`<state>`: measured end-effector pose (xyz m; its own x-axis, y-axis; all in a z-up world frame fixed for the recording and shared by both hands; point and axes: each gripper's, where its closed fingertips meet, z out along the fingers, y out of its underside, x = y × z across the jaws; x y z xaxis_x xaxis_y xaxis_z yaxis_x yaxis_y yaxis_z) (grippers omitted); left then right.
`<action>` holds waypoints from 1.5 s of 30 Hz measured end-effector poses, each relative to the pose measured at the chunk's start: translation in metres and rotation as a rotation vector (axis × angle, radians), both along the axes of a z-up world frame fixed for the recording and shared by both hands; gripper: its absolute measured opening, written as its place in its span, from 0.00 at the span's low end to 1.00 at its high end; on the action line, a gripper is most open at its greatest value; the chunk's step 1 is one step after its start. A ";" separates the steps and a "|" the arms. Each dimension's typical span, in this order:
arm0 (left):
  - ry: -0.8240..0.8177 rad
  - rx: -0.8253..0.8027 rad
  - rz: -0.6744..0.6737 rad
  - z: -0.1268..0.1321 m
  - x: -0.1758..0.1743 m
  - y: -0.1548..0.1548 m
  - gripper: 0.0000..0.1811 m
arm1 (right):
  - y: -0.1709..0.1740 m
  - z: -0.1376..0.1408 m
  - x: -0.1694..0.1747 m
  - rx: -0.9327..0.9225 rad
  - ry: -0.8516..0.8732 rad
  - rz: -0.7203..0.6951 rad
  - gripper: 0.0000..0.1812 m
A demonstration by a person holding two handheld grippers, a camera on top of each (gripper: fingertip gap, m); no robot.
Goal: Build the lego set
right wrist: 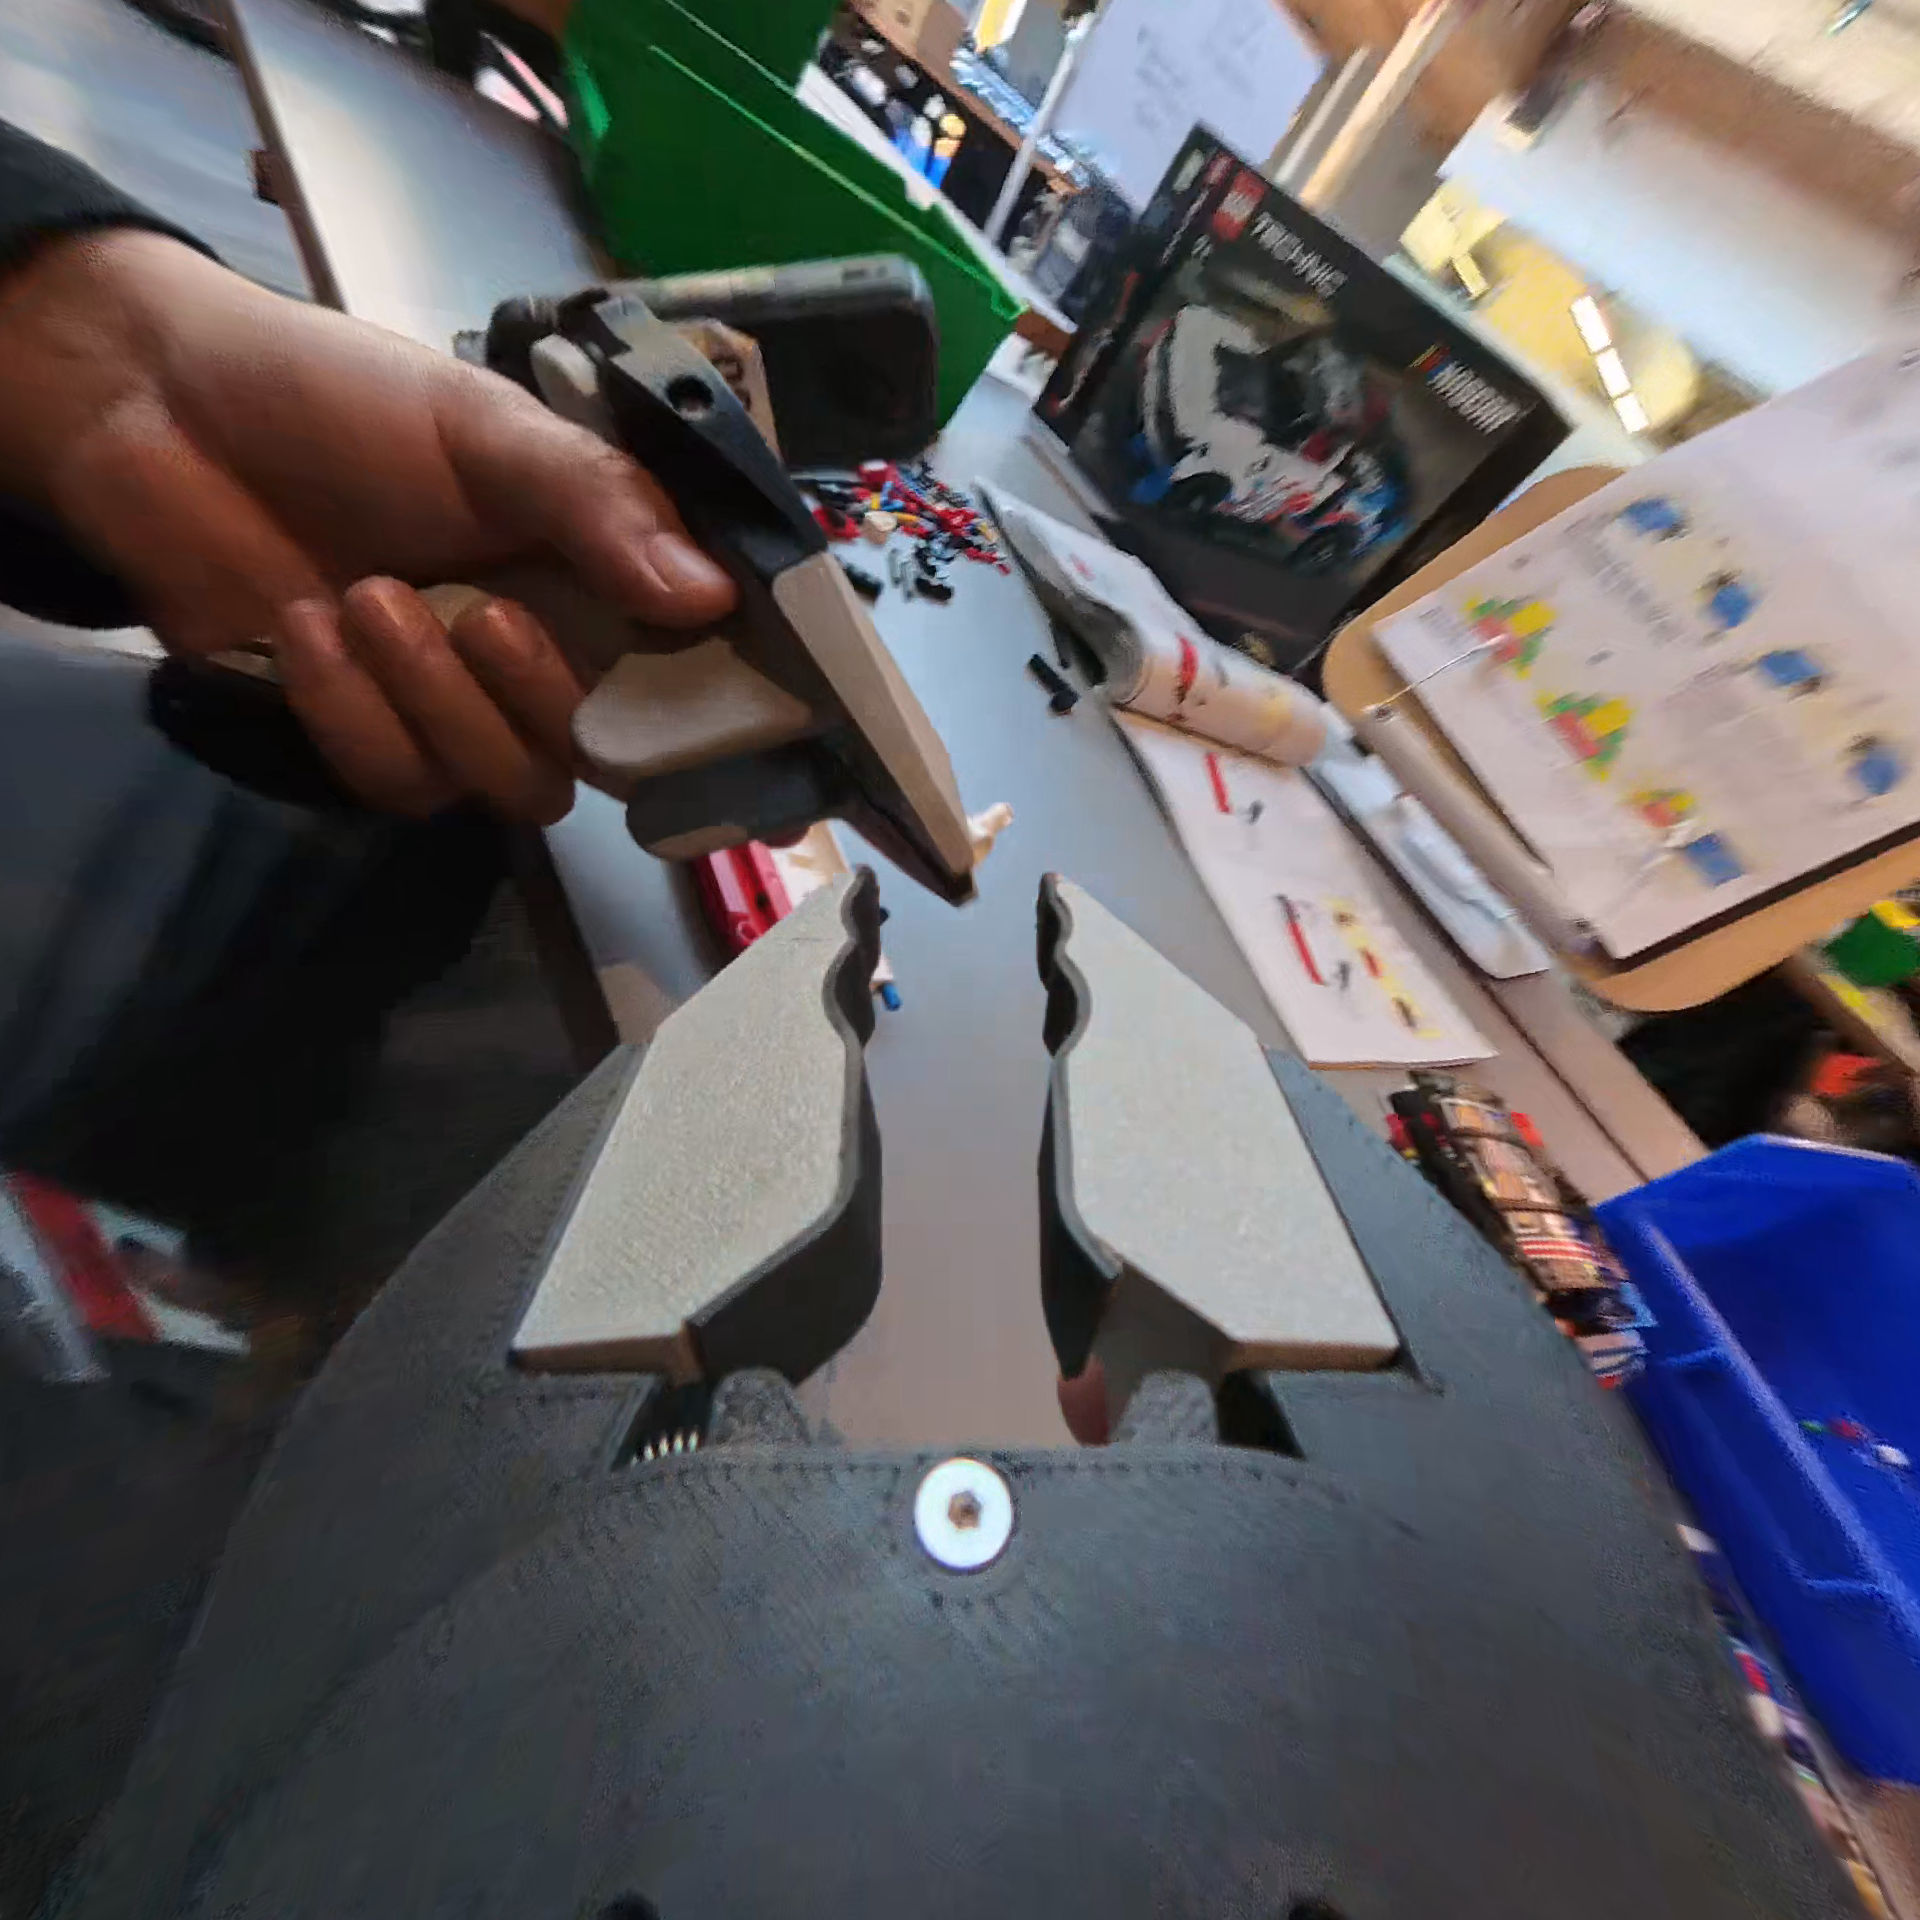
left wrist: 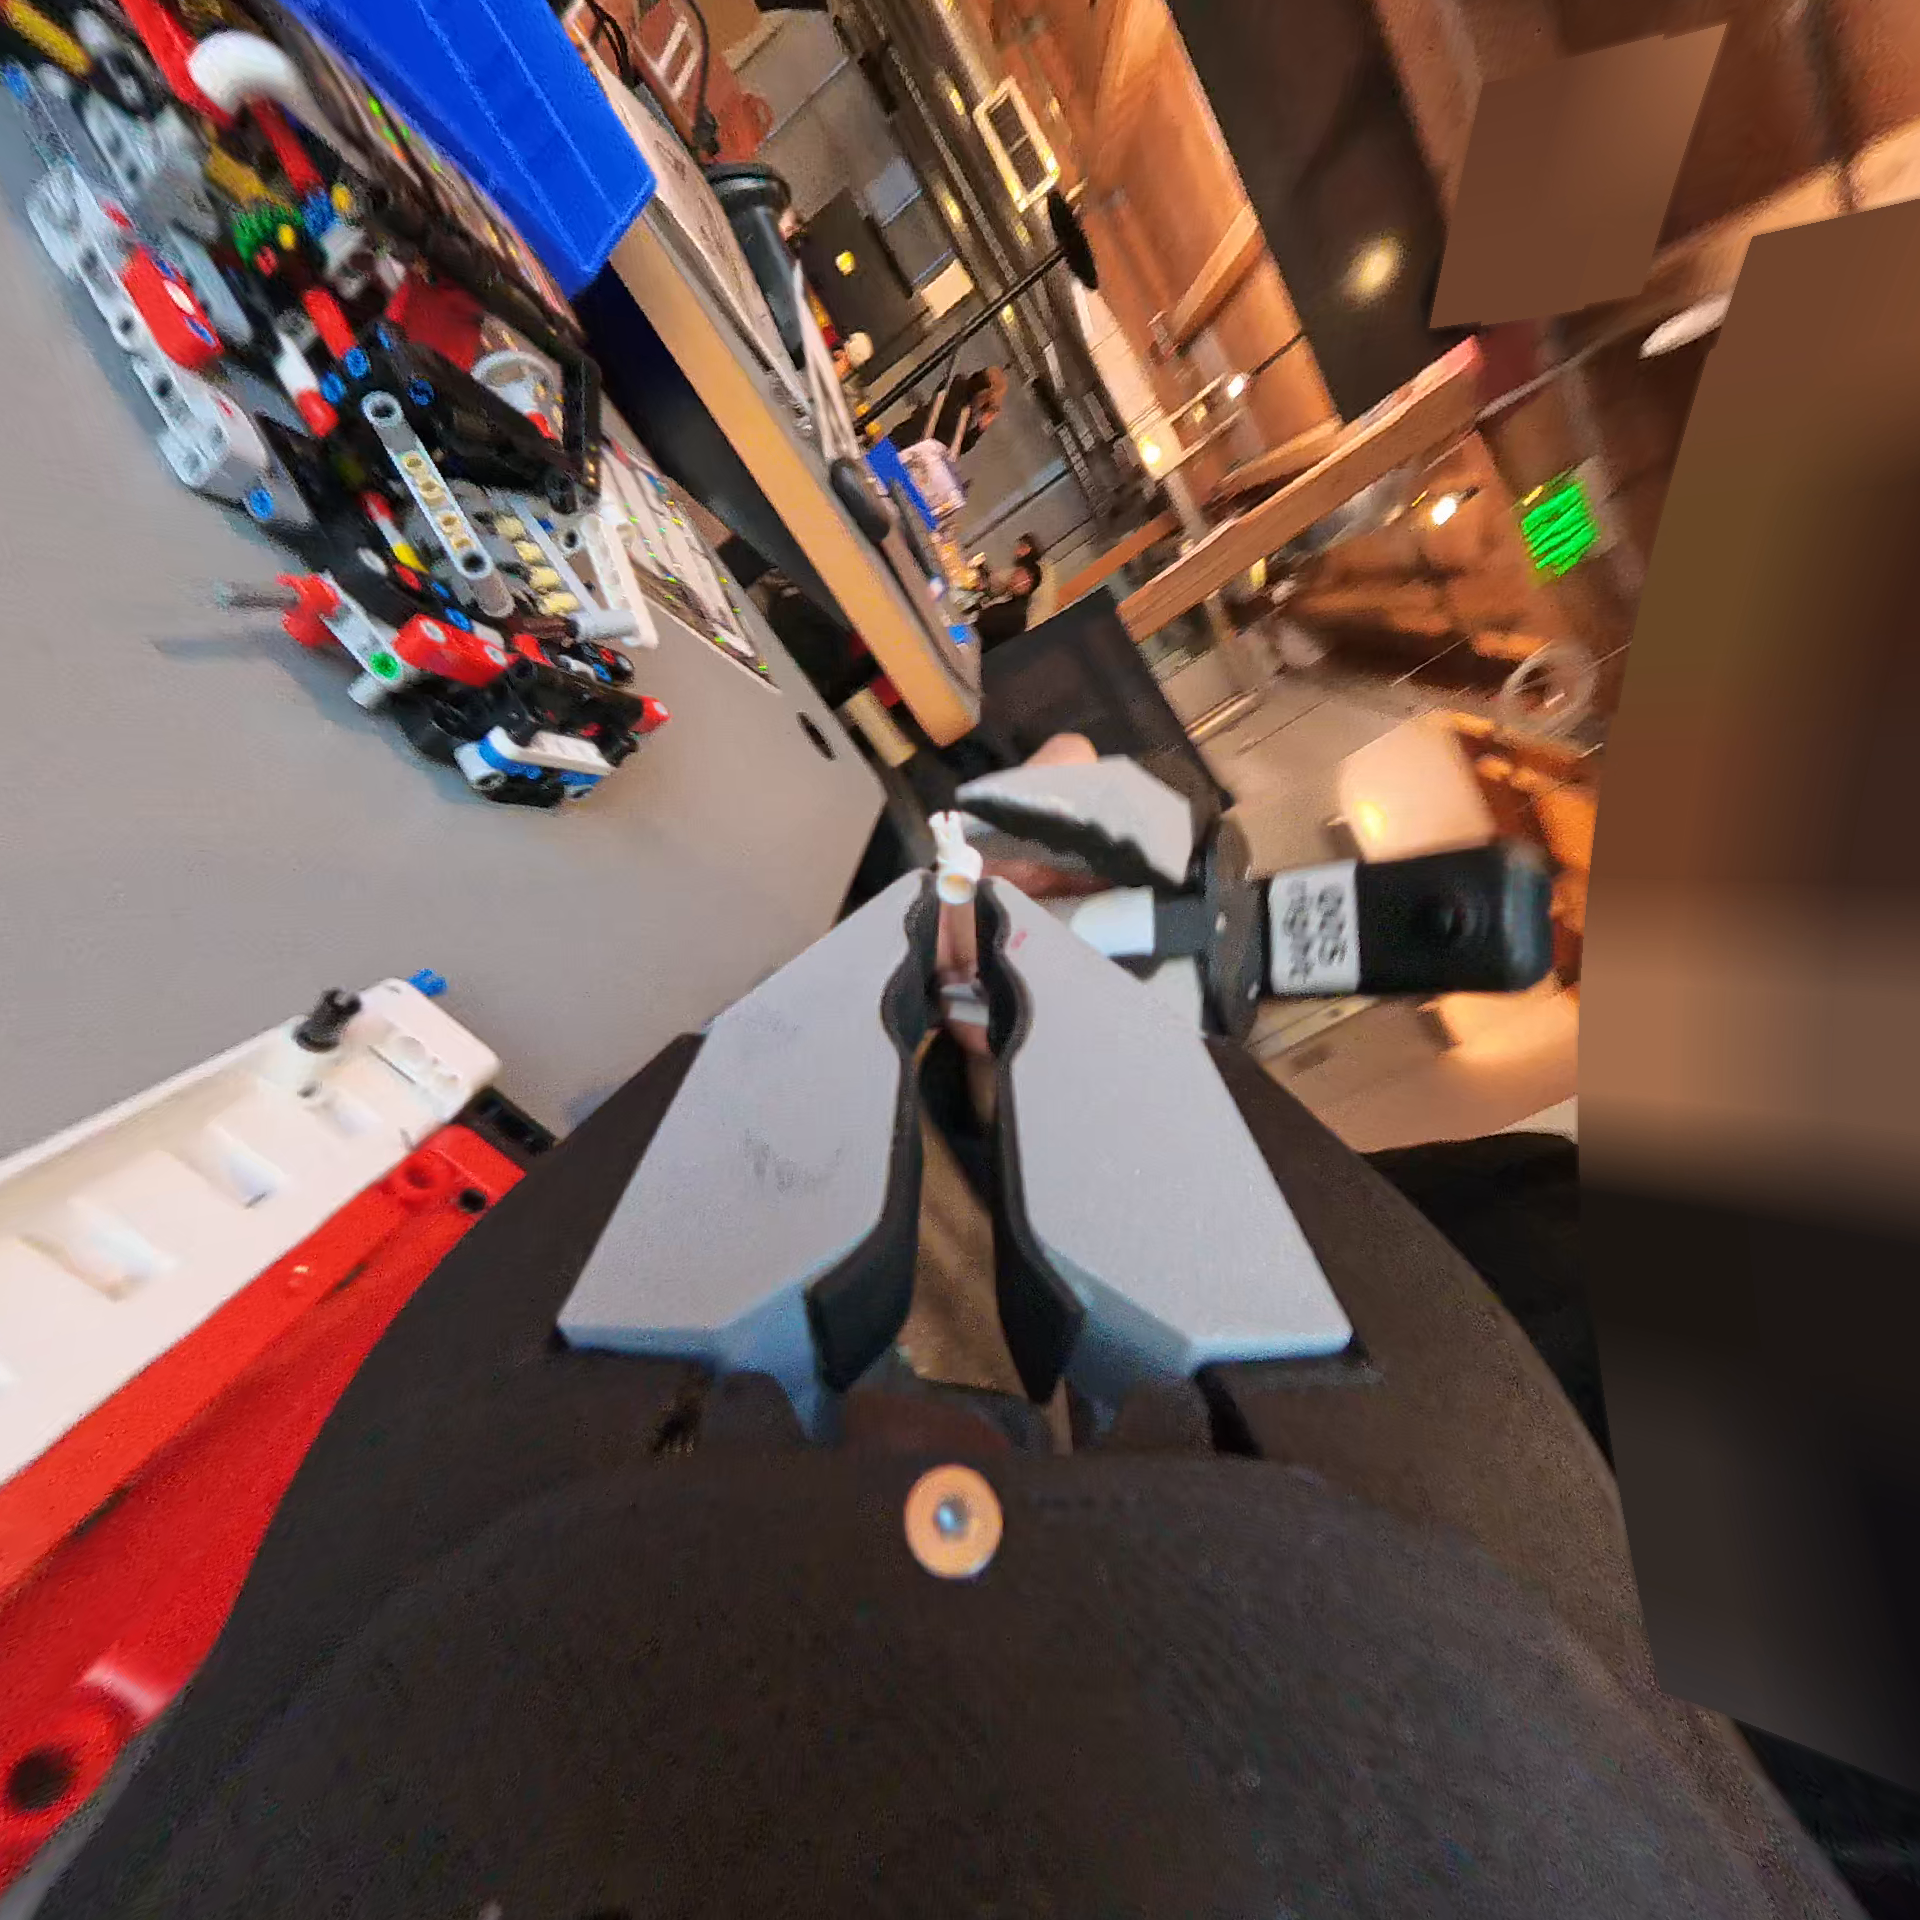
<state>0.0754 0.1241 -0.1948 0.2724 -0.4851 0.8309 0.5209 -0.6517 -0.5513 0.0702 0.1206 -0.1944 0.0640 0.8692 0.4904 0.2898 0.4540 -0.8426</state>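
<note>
While the left gripper (left wrist: 954, 904) pinches a small white pin (left wrist: 953, 868) at its tips, raised off the desk (left wrist: 260, 883) past its edge, the right gripper (right wrist: 951, 899) stands wide and empty, tips just beside the left one's. Open grey desk lies under both. Left wrist view alone: half-built model (left wrist: 416, 499), white-and-red panel (left wrist: 208, 1195) at the near edge. Right wrist view alone: holding hand (right wrist: 343, 520), loose pieces (right wrist: 914, 520), open manual (right wrist: 1309, 883), set box (right wrist: 1288, 416), blue bin (right wrist: 1787, 1403).
</note>
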 end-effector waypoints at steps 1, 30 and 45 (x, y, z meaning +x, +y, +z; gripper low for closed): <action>-0.047 -0.023 -0.002 0.000 0.001 0.000 0.02 | -0.002 0.002 -0.002 0.030 0.024 -0.024 0.13; -0.288 -0.188 0.111 -0.013 -0.007 0.012 0.02 | 0.010 -0.014 -0.020 0.009 0.134 -0.109 0.05; -0.362 -0.271 0.089 -0.023 -0.008 0.013 0.02 | 0.012 -0.026 -0.020 -0.049 0.073 -0.112 0.04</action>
<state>0.0676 0.1366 -0.2176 -0.0278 -0.2250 0.9740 0.7088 -0.6915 -0.1395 0.0503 0.1321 -0.2204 0.1961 0.8775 0.4376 0.2733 0.3796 -0.8838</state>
